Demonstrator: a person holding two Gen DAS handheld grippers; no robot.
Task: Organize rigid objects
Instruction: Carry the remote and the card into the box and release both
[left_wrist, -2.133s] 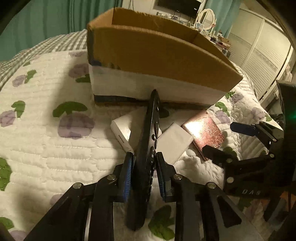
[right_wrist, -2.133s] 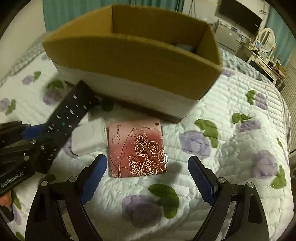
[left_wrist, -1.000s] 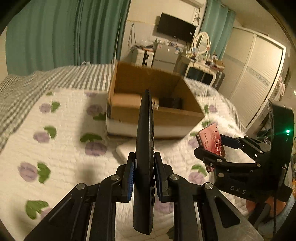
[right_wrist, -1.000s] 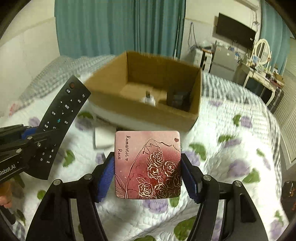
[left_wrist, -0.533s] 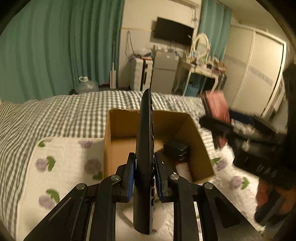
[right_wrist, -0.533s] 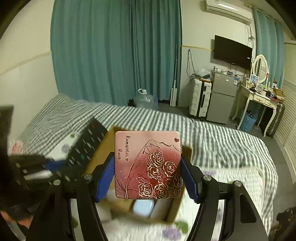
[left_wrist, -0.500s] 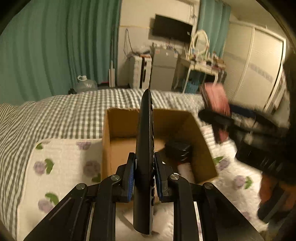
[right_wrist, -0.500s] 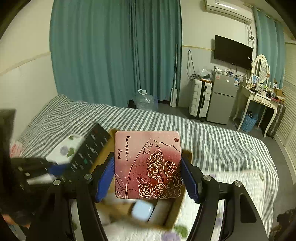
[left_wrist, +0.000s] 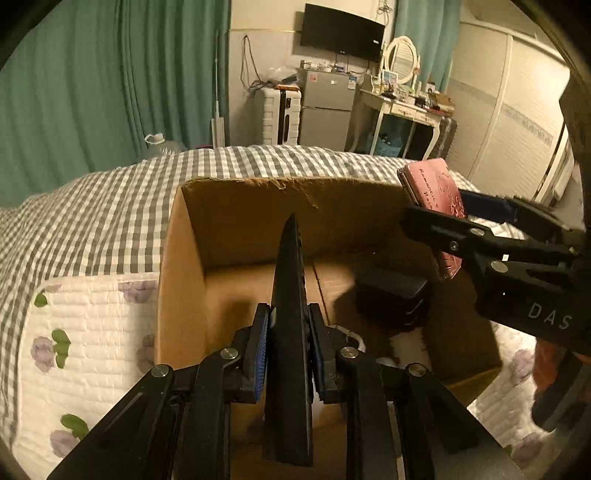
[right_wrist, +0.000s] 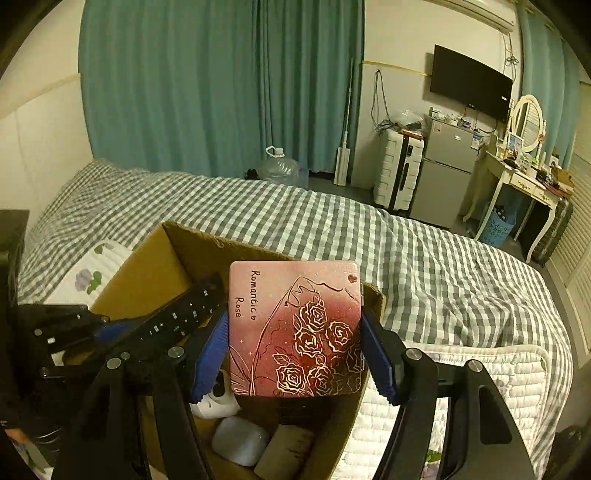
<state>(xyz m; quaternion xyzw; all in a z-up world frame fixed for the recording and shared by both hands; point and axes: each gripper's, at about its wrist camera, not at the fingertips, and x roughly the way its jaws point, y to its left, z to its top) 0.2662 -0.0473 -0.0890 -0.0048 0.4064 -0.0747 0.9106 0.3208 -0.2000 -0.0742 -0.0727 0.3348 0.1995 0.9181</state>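
Note:
My left gripper (left_wrist: 288, 310) hangs over the open cardboard box (left_wrist: 288, 182) with a black remote control (left_wrist: 289, 258) standing on edge between its blue pads. Its jaws are opening, though the pads still touch the remote. The remote's tip points down into the box. My right gripper (right_wrist: 293, 325) is shut on a square pink tin (right_wrist: 280, 295) printed with gold roses, held above the box's right side. From the left wrist view the tin (left_wrist: 432, 184) shows at the right over the box's far corner. From the right wrist view the remote (right_wrist: 177, 317) lies left of the tin.
Inside the box (right_wrist: 173, 266) lie a black case (left_wrist: 391, 291), a white pod (right_wrist: 240, 439) and a brown roll (right_wrist: 288, 450). The box sits on a flowered quilt (left_wrist: 85, 314) over a checked sheet (right_wrist: 424, 258). Curtains, a fridge (right_wrist: 447, 177) and a dressing table stand behind.
Both grippers have carried their objects forward from in front of the box to over its opening. The remote's tip now sits lower and inside the box.

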